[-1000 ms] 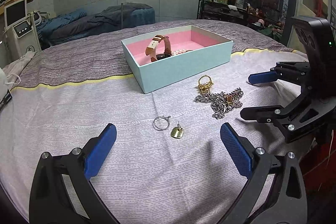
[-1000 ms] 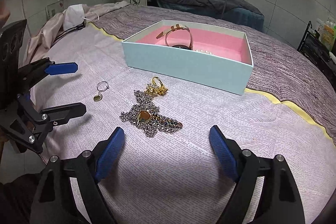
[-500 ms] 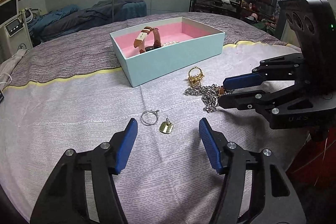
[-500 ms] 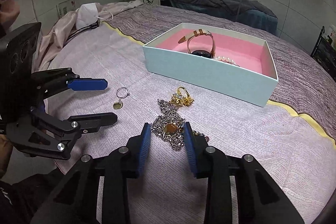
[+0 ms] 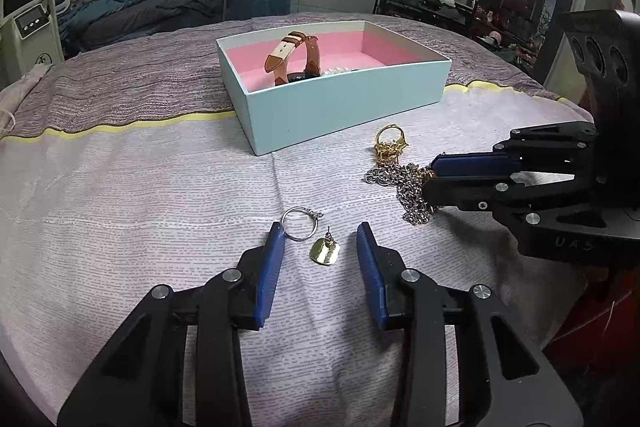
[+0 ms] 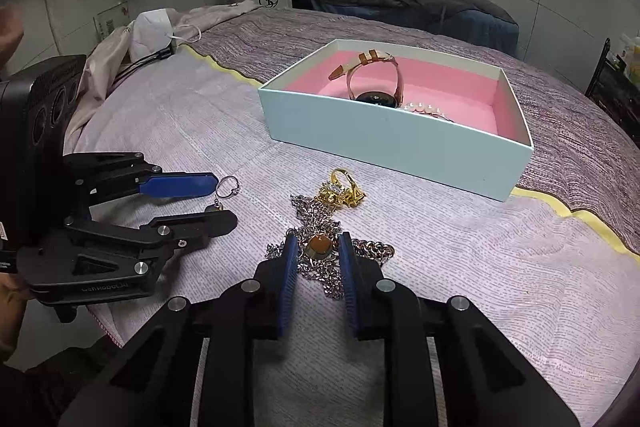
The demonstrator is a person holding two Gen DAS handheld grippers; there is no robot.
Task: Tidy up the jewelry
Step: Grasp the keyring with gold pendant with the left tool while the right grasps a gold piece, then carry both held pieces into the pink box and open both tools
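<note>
The right gripper is straddling the heaped silver chain necklace on the cloth, its jaws narrowed around the amber pendant without yet visibly pinching it. The left gripper is hovering with jaws moderately spread around the gold earring, the silver hoop lying at its eleven o'clock. The gold ring is resting at the chain's twelve o'clock, short of the blue box holding the watch. The chain is probably going to handle limp, fairly heavy and slippery, so taking the pendant or a thick bunch looks safest; the earring seems light and thin, best taken across its disc edges.
</note>
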